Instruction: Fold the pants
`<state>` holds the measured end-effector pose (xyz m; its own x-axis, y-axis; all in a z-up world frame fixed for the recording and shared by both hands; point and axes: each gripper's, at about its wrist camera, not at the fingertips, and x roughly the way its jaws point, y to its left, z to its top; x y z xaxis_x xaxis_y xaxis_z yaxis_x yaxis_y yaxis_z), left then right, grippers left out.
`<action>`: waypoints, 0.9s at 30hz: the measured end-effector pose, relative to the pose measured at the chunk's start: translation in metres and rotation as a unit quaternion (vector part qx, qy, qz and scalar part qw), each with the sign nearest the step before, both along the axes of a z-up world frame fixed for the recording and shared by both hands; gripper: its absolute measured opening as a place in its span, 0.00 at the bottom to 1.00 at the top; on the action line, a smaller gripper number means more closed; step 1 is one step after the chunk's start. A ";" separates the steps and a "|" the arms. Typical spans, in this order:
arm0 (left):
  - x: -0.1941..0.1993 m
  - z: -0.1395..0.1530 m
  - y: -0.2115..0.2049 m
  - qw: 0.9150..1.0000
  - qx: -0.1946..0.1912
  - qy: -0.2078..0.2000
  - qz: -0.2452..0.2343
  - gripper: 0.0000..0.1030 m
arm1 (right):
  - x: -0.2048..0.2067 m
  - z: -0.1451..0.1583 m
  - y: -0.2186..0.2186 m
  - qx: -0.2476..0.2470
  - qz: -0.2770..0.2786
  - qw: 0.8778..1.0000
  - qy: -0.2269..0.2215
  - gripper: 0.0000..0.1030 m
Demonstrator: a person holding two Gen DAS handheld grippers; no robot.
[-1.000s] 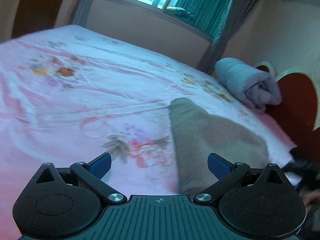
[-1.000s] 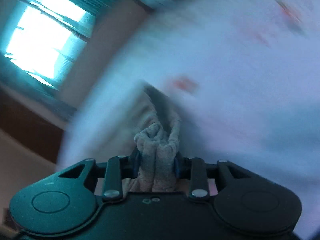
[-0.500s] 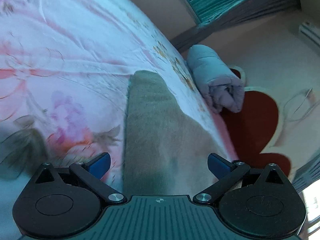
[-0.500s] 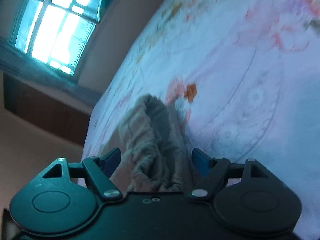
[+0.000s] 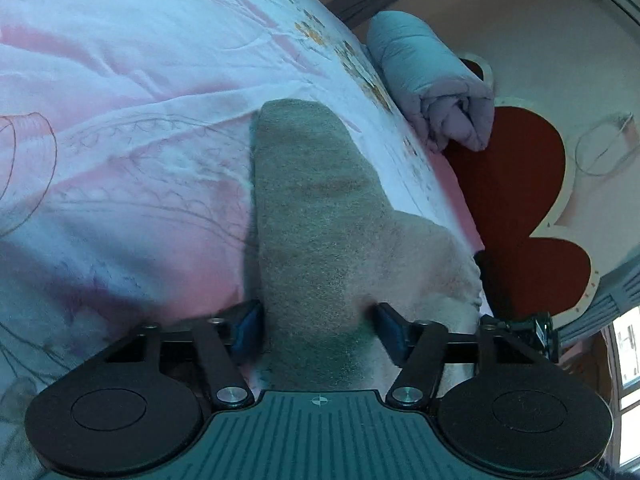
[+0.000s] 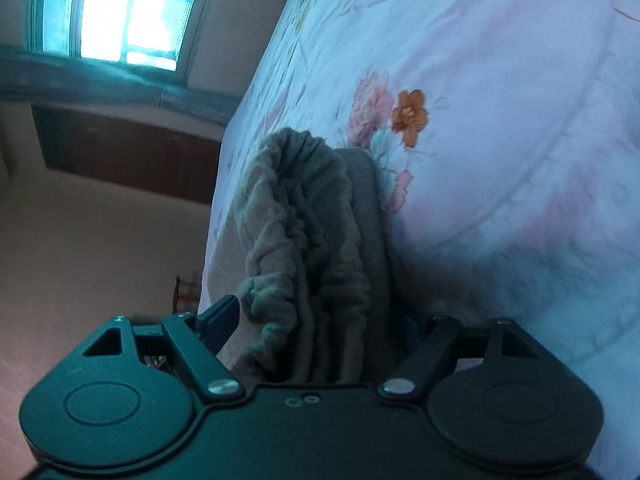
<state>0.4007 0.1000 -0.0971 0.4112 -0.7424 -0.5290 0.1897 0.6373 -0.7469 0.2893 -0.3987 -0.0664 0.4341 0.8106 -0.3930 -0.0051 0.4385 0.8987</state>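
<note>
My grey pants (image 5: 320,216) lie on the flowered bed sheet (image 5: 120,80), legs seemingly laid together, not yet folded short; my left tongs (image 5: 318,326) are closing around the leg end, pads not pressing; my right tongs (image 6: 320,320) stand open about the bunched waistband (image 6: 304,216), holding nothing.
</note>
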 end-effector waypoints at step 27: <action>0.048 0.073 0.087 0.987 -0.032 -0.135 0.086 0.25 | 0.146 0.118 0.150 -0.046 0.138 0.980 -0.139 0.33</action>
<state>0.4487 0.1865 -0.0237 0.6539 -0.6775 -0.3367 0.2808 0.6307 -0.7234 0.4352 -0.2483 0.0515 0.3046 0.8790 -0.3669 -0.3741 0.4647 0.8026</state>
